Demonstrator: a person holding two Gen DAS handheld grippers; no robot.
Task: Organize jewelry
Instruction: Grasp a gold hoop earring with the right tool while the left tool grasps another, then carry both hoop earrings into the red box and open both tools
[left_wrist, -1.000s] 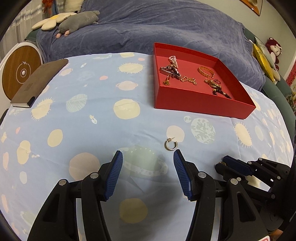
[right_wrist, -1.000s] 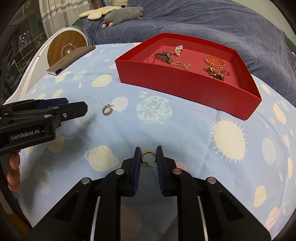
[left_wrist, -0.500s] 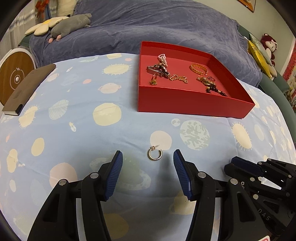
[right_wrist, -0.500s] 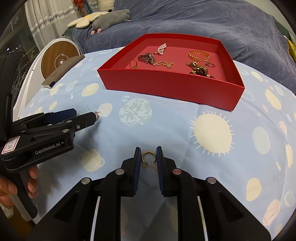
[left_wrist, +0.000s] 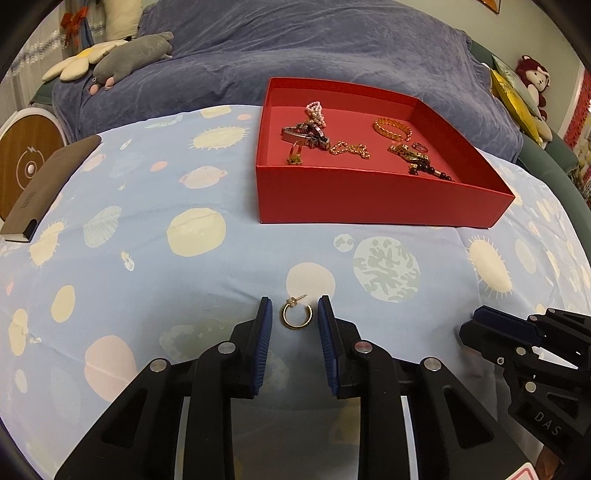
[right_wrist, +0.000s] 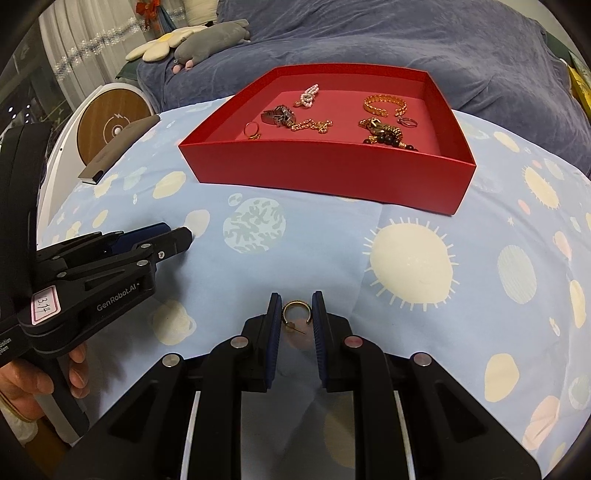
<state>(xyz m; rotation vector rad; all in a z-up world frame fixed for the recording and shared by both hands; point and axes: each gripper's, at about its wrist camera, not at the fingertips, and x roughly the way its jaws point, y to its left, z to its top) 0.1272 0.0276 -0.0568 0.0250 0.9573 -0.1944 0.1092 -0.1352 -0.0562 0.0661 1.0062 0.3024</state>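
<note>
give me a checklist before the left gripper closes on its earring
1. Loose hoop earring centred between the left gripper fingers: ok.
2. Left jaws apart, a small gap on either side of the hoop: ok.
3. Right gripper shut on the second hoop earring: ok.
4. Firmness of that right-hand hold: cannot tell.
5. The two grippers well apart from each other: ok.
6. Red box open, with bare floor left for both earrings: ok.
</note>
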